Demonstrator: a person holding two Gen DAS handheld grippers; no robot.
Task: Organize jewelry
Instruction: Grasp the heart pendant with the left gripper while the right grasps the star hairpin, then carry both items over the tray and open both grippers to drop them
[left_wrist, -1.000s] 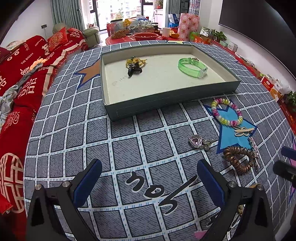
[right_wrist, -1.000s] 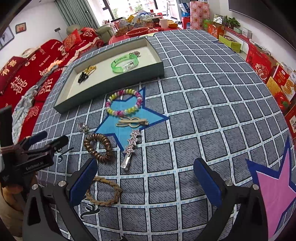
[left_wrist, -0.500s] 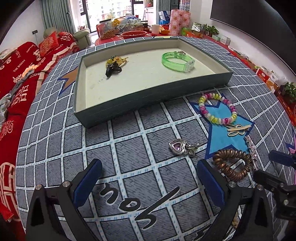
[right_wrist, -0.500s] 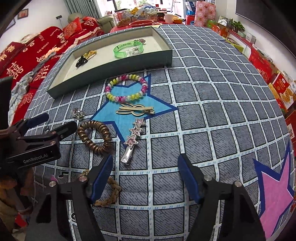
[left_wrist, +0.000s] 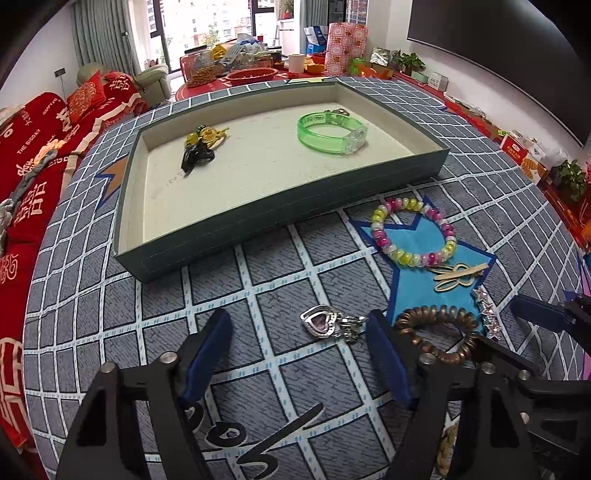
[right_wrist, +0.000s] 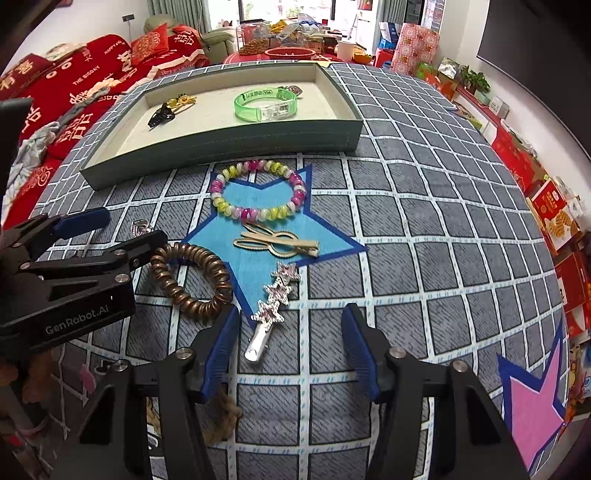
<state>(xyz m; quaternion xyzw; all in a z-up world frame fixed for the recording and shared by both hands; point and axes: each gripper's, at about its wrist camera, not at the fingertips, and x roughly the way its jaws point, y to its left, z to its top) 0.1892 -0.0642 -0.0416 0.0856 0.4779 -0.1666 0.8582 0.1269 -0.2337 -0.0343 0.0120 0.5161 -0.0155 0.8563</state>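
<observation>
— Where do the pieces lie?
— Low in the frame, the heart pendant (left_wrist: 320, 322) sits between the closing left gripper (left_wrist: 295, 354) fingers, nearer the right one, untouched.
— And the right gripper (right_wrist: 291, 350)?
— Closing too; the star hair clip (right_wrist: 271, 306) lies between its fingers, unpinched.

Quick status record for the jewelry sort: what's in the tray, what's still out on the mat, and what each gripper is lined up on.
tray: green bangle, black and yellow clip
on mat: beaded bracelet, wooden clip, star hair clip, coil hair tie, heart pendant, braided band, partly hidden
left gripper: jaws closing, heart pendant just ahead, nothing gripped
right gripper: jaws closing, star hair clip's silver end between fingers, not yet pressed
</observation>
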